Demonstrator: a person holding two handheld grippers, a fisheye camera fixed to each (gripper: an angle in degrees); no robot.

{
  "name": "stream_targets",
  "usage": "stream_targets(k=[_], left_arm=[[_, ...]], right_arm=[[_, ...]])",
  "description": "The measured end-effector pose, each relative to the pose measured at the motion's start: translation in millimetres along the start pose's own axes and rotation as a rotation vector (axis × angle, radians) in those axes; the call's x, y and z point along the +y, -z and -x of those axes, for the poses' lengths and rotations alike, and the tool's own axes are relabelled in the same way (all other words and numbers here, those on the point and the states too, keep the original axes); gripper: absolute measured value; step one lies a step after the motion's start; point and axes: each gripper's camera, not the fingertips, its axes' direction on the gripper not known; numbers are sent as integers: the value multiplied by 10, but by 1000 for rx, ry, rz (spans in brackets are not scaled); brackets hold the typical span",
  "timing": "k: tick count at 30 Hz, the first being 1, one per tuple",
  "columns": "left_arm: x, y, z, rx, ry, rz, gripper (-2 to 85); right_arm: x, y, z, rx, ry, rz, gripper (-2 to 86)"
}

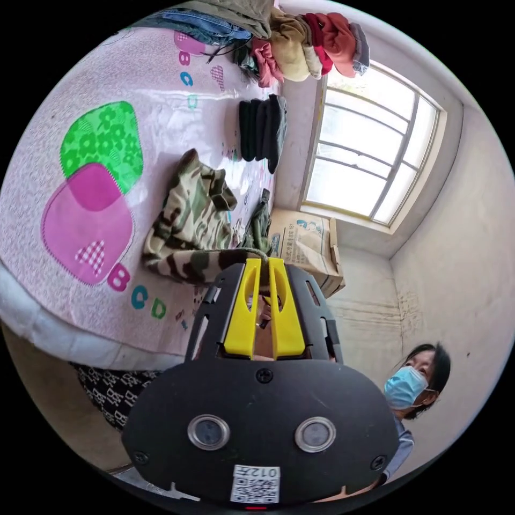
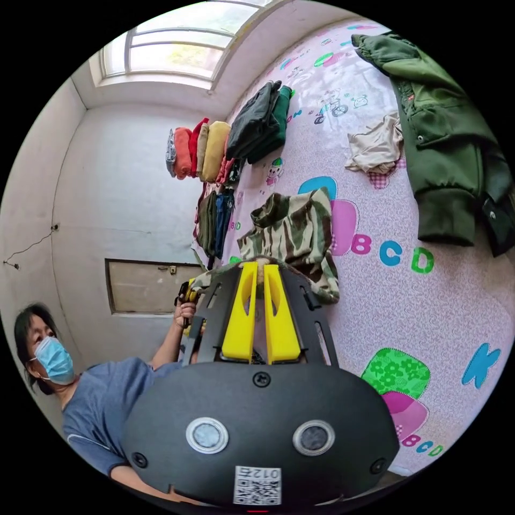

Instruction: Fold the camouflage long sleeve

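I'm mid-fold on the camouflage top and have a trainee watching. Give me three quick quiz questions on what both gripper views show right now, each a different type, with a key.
1. True or false: the left hand-held gripper is shut on an edge of the camouflage long sleeve.
2. Multiple choice: what lies beside the green jacket on the pink bed cover? A) a beige garment B) a blue towel C) a black shoe
3. Fill in: the right hand-held gripper is closed on the ____ garment.

Key: 1 true. 2 A, the beige garment. 3 camouflage.
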Motion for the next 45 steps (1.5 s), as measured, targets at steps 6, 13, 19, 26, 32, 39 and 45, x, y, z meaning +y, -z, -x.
stream_targets(k=[6, 13, 19, 26, 32, 39, 45], left_arm=[[-751, -94, 142, 16, 109, -46, 13], [-1412, -313, 427, 11, 251, -76, 25], [-1691, -509, 654, 121, 400, -198, 58], [-1860, -758, 430, 461, 159, -327, 27], [-1845, -1474, -363, -70, -199, 139, 9], [-1527, -2605, -708, -820, -512, 397, 6], [-1321, -3539, -705, -1140, -663, 592, 4]], right_arm=[[-692, -227, -255, -1, -101, -1, 15], [-1295, -605, -533, 60, -229, 56, 17], [-1621, -903, -792, -95, -439, -9, 18], [-1668, -1026, -432, 10, -423, -110, 43], [-1739, -913, 186, 88, -276, -183, 59], [-1284, -1671, 1834, 650, 411, 125, 4], [-850, -2720, 2080, 964, 597, 425, -1]])
